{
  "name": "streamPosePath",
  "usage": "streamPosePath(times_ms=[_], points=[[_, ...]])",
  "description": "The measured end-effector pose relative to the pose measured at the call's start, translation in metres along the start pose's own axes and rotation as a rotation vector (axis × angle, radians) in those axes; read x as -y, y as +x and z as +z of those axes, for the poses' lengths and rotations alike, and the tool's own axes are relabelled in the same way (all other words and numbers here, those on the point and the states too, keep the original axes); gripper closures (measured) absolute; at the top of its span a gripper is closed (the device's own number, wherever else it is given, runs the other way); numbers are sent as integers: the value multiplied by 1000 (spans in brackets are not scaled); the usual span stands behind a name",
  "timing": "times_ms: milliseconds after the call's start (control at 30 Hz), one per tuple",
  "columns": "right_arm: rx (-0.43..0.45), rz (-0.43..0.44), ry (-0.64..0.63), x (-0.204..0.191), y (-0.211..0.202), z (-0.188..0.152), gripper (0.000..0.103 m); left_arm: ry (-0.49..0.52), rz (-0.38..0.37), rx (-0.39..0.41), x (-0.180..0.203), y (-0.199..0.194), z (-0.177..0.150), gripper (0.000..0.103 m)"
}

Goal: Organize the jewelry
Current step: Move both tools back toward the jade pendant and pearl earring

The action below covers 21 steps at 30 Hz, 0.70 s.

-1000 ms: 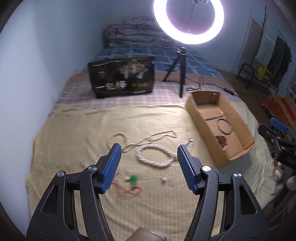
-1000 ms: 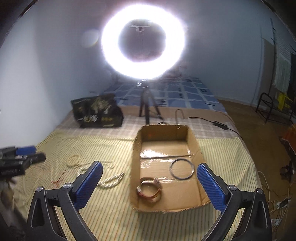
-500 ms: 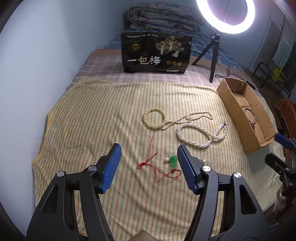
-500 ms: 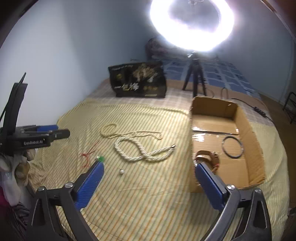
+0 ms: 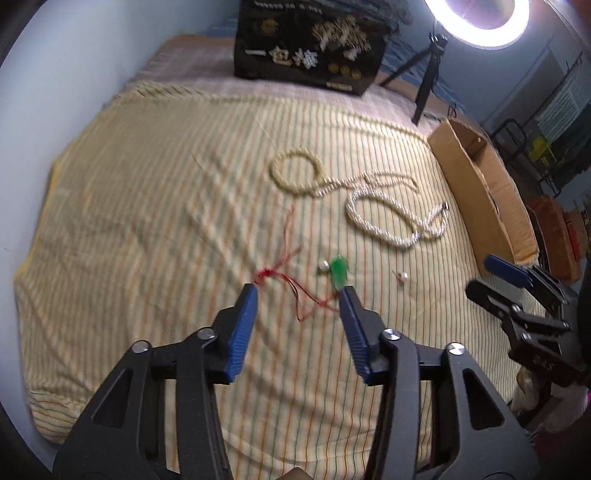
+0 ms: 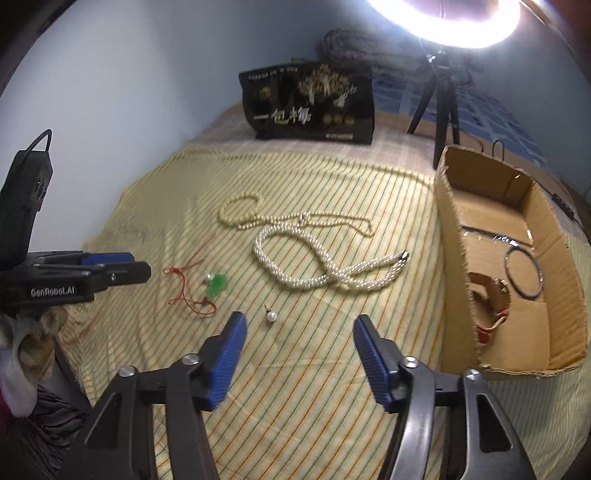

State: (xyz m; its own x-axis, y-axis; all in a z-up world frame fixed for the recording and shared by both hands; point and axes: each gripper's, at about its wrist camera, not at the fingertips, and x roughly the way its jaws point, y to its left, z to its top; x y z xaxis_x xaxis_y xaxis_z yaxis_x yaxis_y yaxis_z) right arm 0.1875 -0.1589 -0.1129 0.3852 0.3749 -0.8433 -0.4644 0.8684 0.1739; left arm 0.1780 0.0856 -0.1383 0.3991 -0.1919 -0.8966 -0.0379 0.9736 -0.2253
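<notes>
Two tongs, both apart and holding nothing, jaws just narrowed. Left tongs (image 5: 298, 295) hang over the red cord (image 5: 295, 286) w/ green pendant (image 5: 339, 271), lower centre, prob. lining up a pinch. Right tongs (image 6: 300, 325) sit near the pearl (image 6: 272, 316). Box (image 6: 452, 236), right edge, already holds a bangle (image 6: 524, 271). Cord's layout is blurred.

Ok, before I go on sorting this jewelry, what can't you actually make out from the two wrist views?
- Cardboard box interior: left wrist view, hidden by its near wall.
- Brown strap piece in the box: right wrist view, partly behind the wall.
- Green pendant on the red cord: left wrist view, motion-blurred, shape unclear.
- Pearl earring: too small for detail.
- Ring light: cut off by the top edge.
</notes>
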Motion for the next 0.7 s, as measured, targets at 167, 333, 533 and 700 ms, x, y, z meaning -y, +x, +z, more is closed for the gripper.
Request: streamPosePath(times_ms=[167, 333, 533, 700], points=[[-42, 23, -28, -4, 18, -5, 65, 33, -10, -30, 12, 12, -9, 66], [-74, 36, -92, -13, 34, -9, 71, 51, -6, -48, 18, 21, -12, 66], [-90, 35, -124, -18, 50, -9, 76, 59, -5, -55, 21, 27, -11, 70], [-97, 38, -149, -21, 62, -9, 78, 68, -4, -65, 23, 32, -12, 72]])
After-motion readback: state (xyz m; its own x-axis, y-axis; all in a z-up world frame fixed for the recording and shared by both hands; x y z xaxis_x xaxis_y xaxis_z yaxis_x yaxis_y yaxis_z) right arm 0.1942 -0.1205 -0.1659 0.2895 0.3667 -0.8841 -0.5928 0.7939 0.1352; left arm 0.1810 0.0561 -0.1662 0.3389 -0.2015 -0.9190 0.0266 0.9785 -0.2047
